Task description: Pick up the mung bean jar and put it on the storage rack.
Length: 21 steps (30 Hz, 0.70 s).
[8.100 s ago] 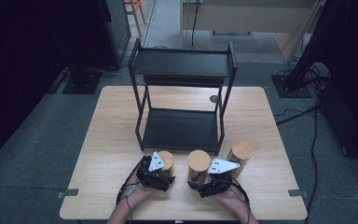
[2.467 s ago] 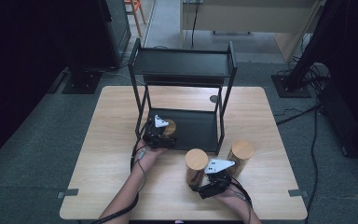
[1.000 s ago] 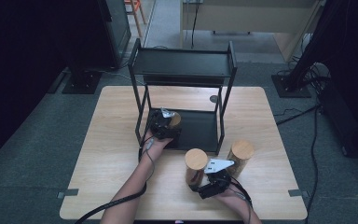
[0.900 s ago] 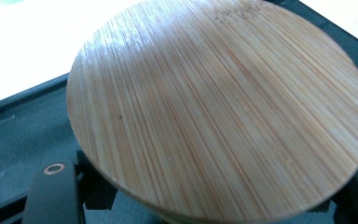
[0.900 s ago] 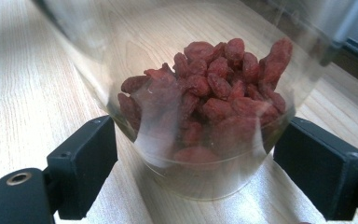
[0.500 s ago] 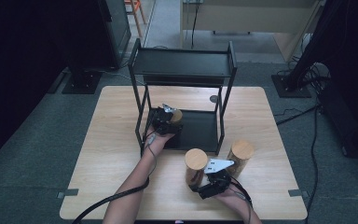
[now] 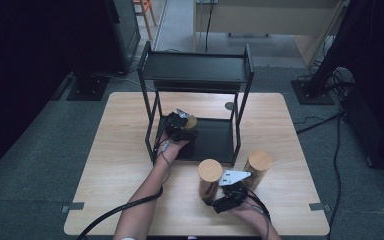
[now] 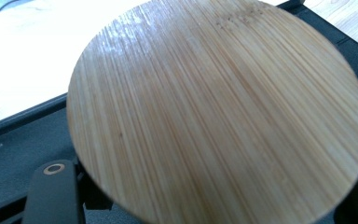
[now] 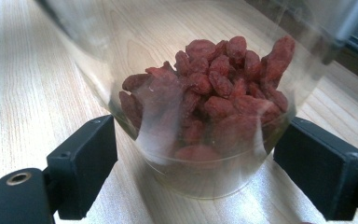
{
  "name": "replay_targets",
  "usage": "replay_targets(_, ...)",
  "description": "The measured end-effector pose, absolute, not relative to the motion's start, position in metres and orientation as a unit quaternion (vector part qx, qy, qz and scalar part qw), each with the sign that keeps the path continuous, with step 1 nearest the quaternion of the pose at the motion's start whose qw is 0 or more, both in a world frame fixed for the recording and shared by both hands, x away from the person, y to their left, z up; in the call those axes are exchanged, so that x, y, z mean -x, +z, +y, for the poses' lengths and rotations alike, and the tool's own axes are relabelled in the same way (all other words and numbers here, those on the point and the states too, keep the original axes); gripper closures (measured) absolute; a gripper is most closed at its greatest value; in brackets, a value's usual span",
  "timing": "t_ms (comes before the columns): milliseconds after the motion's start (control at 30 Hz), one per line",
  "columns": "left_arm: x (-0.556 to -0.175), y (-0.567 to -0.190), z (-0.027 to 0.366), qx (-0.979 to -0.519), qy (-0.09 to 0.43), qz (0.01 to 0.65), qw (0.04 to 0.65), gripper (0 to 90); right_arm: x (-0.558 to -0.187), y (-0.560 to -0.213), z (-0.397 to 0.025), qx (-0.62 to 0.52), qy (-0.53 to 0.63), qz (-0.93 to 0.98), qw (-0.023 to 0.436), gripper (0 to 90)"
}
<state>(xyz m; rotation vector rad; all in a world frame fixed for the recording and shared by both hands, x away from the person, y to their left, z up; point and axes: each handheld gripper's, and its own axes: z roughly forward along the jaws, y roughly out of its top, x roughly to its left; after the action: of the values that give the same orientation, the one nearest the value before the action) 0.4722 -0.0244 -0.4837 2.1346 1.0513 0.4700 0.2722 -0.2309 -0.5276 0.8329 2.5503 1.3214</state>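
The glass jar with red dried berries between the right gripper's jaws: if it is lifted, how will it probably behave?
The jar has smooth, clear, glossy walls, so it may slip between the flat black jaws of the right gripper. It stands tall and narrow under a bamboo lid, so a push could tip it. The berries sit low, which probably steadies it.

— What sort of place is this?
— A lab or studio: a wooden table (image 7: 130, 135) stands on grey carpet (image 7: 40, 150), dark curtains (image 7: 30, 45) at the sides.
— What else shows it?
— Cables (image 7: 325, 120) cross the floor beside a black stand base (image 7: 87, 87).
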Motion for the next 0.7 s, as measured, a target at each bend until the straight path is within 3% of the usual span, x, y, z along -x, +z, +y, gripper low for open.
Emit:
replay_targets(200, -0.473, -0.482, -0.025, -0.827, 0.179, 0.405, 0.347, 24.9, -0.272, -0.528, -0.231, -0.278, 0.44, 0.851, 0.078, 13.4)
replay_targets(533, -0.466, -0.483, -0.026, -0.834, 0.183, 0.404, 0.328, 16.5, -0.272, -0.528, -0.231, -0.277, 0.44, 0.851, 0.079, 13.3)
replay_targets(567, -0.466, -0.483, -0.026, -0.834, 0.181, 0.405, 0.328, 11.7, -0.272, -0.528, -0.23, -0.278, 0.439, 0.851, 0.078, 13.3)
replay_targets(700, -0.461, -0.483, -0.028, -0.838, 0.182, 0.403, 0.319, 11.2, -0.272, -0.528, -0.23, -0.278, 0.436, 0.852, 0.078, 13.4)
